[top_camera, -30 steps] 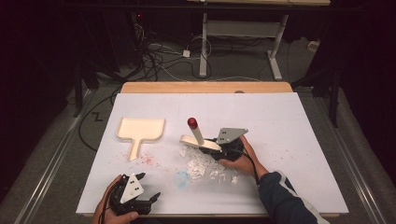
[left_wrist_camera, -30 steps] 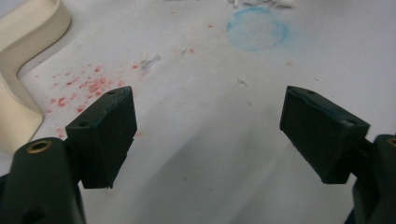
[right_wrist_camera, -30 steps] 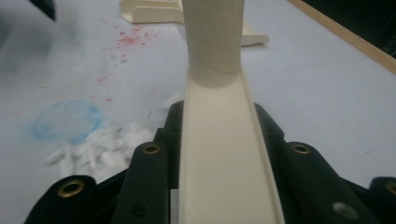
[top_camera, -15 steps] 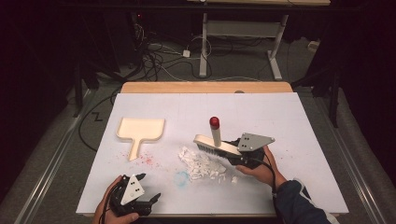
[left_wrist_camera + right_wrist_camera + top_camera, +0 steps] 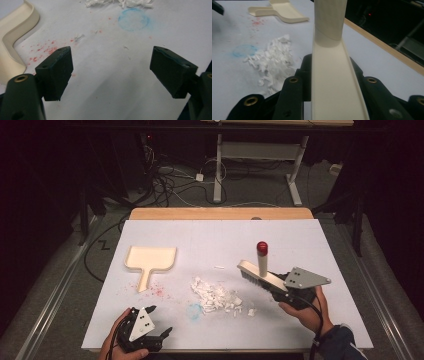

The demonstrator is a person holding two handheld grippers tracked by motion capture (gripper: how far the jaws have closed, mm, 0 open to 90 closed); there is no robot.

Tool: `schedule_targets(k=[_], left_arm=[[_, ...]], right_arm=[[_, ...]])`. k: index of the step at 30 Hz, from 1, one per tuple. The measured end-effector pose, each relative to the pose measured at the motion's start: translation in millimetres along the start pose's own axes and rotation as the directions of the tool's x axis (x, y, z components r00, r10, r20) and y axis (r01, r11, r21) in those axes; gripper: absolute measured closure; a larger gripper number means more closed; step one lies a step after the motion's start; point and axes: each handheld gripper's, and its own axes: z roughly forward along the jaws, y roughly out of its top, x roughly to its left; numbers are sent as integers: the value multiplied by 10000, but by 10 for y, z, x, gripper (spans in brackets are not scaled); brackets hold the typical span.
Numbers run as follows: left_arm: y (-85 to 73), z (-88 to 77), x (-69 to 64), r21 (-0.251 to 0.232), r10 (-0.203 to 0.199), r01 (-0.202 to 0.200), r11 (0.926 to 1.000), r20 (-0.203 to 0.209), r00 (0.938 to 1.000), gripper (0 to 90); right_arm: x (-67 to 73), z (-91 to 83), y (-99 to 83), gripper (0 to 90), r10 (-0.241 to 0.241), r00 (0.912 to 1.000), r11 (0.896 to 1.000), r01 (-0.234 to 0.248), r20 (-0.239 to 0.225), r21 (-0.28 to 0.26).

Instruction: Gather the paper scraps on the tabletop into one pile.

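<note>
Cream plastic hand brush [image 5: 259, 274], seen from the high view: it sits at the right of the white table [image 5: 220, 235], held in the right gripper [image 5: 286, 292], whose jaws are clenched on the end of the brush's back. Its flat back runs from the gripper up and left toward the table's middle, bristles facing the heap of white paper scraps [image 5: 216, 296] just to its left. A round handle with a red cap [image 5: 261, 246] rises from the back. A cream dustpan [image 5: 149, 261] lies well apart at the left, handle toward the person.

Left gripper view: the left gripper [image 5: 111, 72] hovers over bare table, jaws released and wide apart with nothing between them. The dustpan's edge [image 5: 13, 37] shows at the left, the scraps [image 5: 117, 2] at the top.

Right gripper view: the brush [image 5: 332, 75] runs straight out from between the gripped jaws, long axis away from the camera.

The brush looks light and rigid, smooth enough to twist in the grip; holding its flat back seems the steadier place. The scraps look featherlight and easily scattered.
</note>
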Motion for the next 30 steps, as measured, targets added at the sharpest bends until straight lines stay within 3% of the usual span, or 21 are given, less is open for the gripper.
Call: schedule_targets(k=[2,3,4,6,8,11,15,17,22,27,28,30], left_arm=[[2,1,2,-10,-17,17,10000,13,10000,177],[5,1,2,-18,-8,8,10000,17,10000,177],[7,2,1,-33,7,-7,10000,25,10000,177],[14,4,4,-90,107,-107,9999,-18,9999,177],[15,7,1,-42,7,-7,10000,33,10000,177],[15,10,6,-41,5,-5,10000,63,10000,177],[17,25,-2,45,92,-92,9999,142,9999,177],[24,26,-5,28,154,-154,9999,172,9997,177],[30,18,-1,-57,127,-126,9999,215,9997,177],[33,17,-1,-103,176,-174,9998,267,9995,177],[39,19,-1,-99,214,-212,9997,281,9994,177],[58,30,-2,-130,252,-248,9996,329,9991,177]], right_arm=[[-68,-97,-168,678,355,9975,9985,-379,619,391],[-68,-97,-168,678,355,9975,9985,-379,619,391],[-87,-115,-229,679,435,9944,9971,-493,962,578],[-137,-135,-347,678,666,9902,9926,-782,1225,929],[-158,-137,-468,678,1111,9796,9848,-1312,1672,1138],[-160,-161,-573,677,1591,9721,9728,-1841,1721,1406],[-145,-197,-520,679,2415,9559,9407,-2729,1672,2016],[-105,-159,-476,677,2559,9538,9312,-2870,1576,2246],[136,27,-355,672,2227,9604,9329,-2598,1676,2494],[385,246,-213,675,2376,9529,9382,-2754,1886,2095],[440,303,-181,672,2383,9549,9374,-2738,1772,2151],[572,421,-124,672,2118,9617,9483,-2452,1739,2015]])
